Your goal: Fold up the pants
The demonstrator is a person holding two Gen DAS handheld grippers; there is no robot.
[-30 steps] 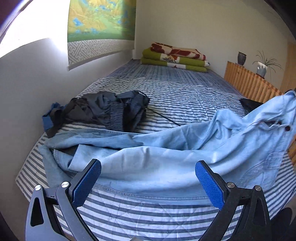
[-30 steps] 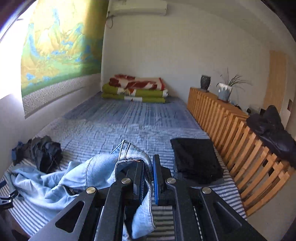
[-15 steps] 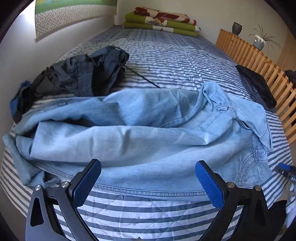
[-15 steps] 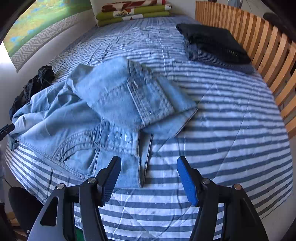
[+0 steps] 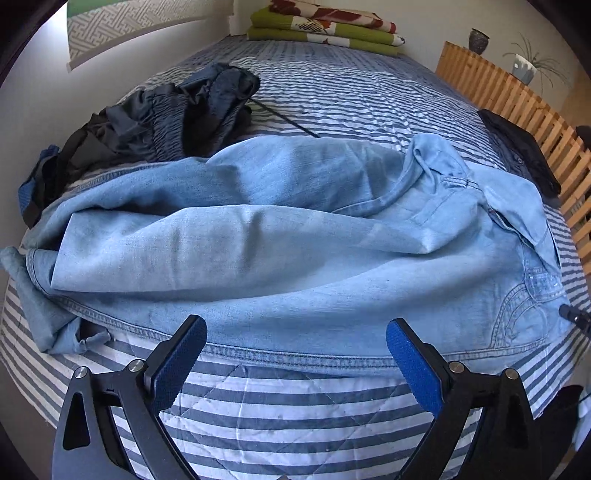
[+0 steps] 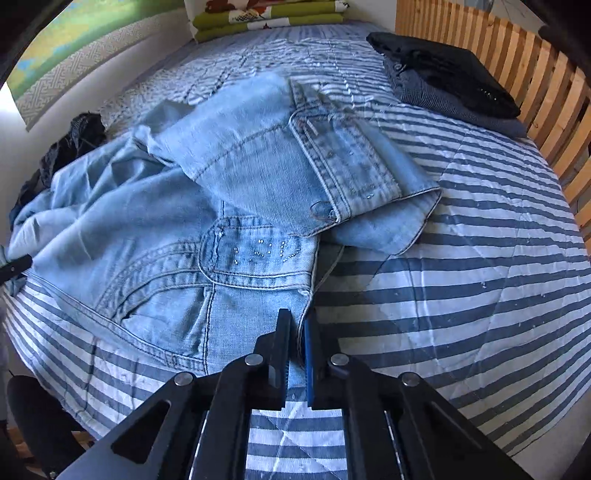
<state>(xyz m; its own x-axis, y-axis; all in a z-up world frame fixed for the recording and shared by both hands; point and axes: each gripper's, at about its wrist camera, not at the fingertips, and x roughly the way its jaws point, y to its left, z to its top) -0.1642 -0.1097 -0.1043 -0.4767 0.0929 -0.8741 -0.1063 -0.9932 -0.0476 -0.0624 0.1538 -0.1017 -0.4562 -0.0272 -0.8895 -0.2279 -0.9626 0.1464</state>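
The jeans (image 5: 280, 240) lie crumpled across the near end of the bed (image 5: 332, 85), waistband folded over toward the wooden rail (image 6: 517, 59). The right claw (image 6: 297, 343) has just been closing and now pinches the jeans' near waistband edge. The left claw (image 5: 295, 350) is spread wide just short of the jeans' hem seam, nothing between its pads. Dark clothes (image 5: 166, 114) lie beyond the jeans.

Bedroom, striped bed (image 5: 332, 92), folded blankets (image 5: 325, 26)
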